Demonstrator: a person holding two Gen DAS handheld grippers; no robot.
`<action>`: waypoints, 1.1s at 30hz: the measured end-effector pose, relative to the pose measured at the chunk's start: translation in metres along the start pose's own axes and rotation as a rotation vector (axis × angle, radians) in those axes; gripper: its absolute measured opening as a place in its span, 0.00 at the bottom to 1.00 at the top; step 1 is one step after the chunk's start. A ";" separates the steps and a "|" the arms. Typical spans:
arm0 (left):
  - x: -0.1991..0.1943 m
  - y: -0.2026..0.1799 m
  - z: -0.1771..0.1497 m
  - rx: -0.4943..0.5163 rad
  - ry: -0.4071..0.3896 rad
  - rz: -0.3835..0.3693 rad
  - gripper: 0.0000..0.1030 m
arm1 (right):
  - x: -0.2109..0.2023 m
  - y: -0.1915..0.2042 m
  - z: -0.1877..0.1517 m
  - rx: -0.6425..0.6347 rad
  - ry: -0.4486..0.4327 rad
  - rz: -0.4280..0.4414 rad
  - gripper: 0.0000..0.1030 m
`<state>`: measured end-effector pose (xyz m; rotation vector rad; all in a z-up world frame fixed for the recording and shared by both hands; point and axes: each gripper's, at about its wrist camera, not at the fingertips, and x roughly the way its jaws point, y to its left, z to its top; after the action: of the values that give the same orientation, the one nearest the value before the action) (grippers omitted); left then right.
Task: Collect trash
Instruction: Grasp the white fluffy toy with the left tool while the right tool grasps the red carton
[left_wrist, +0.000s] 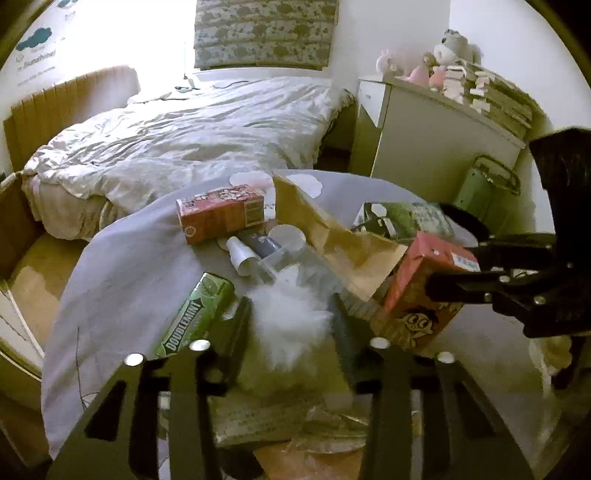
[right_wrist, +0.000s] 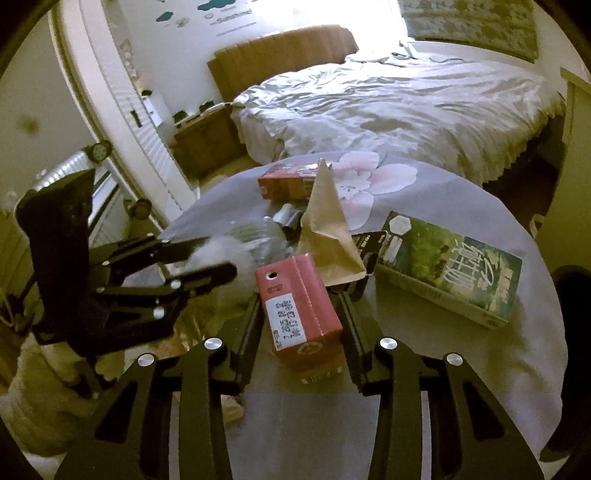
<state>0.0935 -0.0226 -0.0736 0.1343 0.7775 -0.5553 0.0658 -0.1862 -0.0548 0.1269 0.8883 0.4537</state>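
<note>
Trash lies on a round table with a grey cloth (left_wrist: 122, 280). My left gripper (left_wrist: 291, 314) is shut on a white crumpled tissue (left_wrist: 291, 321); it also shows in the right wrist view (right_wrist: 210, 258). My right gripper (right_wrist: 301, 306) is shut on a pink drink carton (right_wrist: 299, 310), seen at the right in the left wrist view (left_wrist: 421, 288). A green Doublemint pack (left_wrist: 195, 314), a second pink carton (left_wrist: 221, 214), a brown paper bag (left_wrist: 332, 229), a clear plastic bottle (left_wrist: 291, 262) and a green box (right_wrist: 450, 266) lie around.
A bed with a white duvet (left_wrist: 192, 136) stands behind the table. A white cabinet (left_wrist: 436, 133) with toys and books is at the back right. A plastic bag with wrappers (left_wrist: 295, 424) hangs below my left gripper. A white radiator (right_wrist: 122, 110) stands at the left.
</note>
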 end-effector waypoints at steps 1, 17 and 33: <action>-0.002 0.001 -0.001 -0.003 -0.001 -0.011 0.39 | -0.002 -0.001 0.000 0.004 -0.002 0.001 0.39; -0.004 0.017 -0.011 0.132 0.022 -0.126 0.66 | -0.006 -0.002 -0.005 0.020 0.008 0.043 0.39; -0.001 0.027 -0.011 0.153 0.028 -0.171 0.61 | -0.002 -0.005 -0.010 0.052 0.025 0.050 0.39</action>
<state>0.1007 0.0041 -0.0831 0.2190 0.7774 -0.7768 0.0586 -0.1921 -0.0614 0.1914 0.9235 0.4800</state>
